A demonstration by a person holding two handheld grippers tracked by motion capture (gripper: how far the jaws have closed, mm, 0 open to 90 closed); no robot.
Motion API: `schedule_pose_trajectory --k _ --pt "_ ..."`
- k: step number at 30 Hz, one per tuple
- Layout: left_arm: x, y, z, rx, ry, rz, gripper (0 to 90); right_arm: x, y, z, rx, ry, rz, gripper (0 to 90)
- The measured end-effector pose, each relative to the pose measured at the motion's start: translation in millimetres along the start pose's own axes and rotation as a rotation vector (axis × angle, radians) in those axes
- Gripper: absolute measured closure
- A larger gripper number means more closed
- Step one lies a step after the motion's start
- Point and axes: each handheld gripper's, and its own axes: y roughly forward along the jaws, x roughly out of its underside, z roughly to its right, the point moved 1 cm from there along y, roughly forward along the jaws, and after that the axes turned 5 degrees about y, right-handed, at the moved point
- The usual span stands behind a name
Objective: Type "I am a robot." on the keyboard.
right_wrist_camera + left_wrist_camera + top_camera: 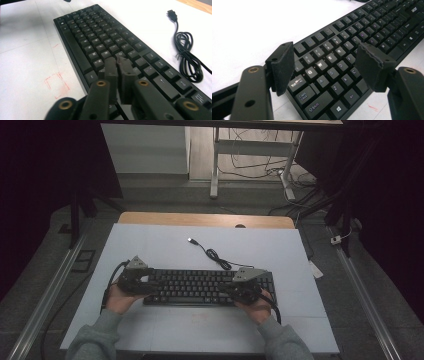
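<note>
White sheet covers the surface point(165, 330), dark room around it. Black keyboard point(200, 287) lies across the near middle, its coiled USB cable point(215, 255) trailing behind. My left tool point(324, 66) hangs over the keyboard's left end, jaws spread wide above the Q-W-A keys, gripping nothing. My right tool point(117, 65) sits low over the right-hand keys, jaws pressed together, nothing between them.

Closed tongs point(117, 61) over black keyboard point(105, 37)
</note>
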Motion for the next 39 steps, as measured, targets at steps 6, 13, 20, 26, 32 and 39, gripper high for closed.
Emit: schedule_pose_trajectory --k 6,13,20,26,32,39 --pt "0.2 1.2 0.6 0.000 0.002 -0.004 31.7 -6.0 11.1 -5.3 -0.010 -0.012 -0.011 90.0" --pt "-0.1 1.1 -0.3 0.003 0.001 0.000 31.7 -14.3 20.4 -12.4 -0.019 -0.020 -0.022 90.0" --pt "-0.5 3.0 0.5 0.008 0.006 -0.004 31.7 -24.5 32.7 -17.4 -0.026 -0.016 -0.019 90.0" --pt "-0.4 3.1 0.6 0.007 0.007 -0.005 31.7 -27.6 45.7 -21.6 -0.047 -0.012 -0.019 90.0" --pt "0.1 2.5 0.5 0.003 0.006 -0.005 31.6 -26.7 54.4 -20.9 -0.044 -0.015 -0.042 90.0" --pt "0.8 2.4 0.5 0.003 0.007 -0.007 31.6 -22.4 69.0 -24.7 -0.051 -0.034 -0.084 90.0"
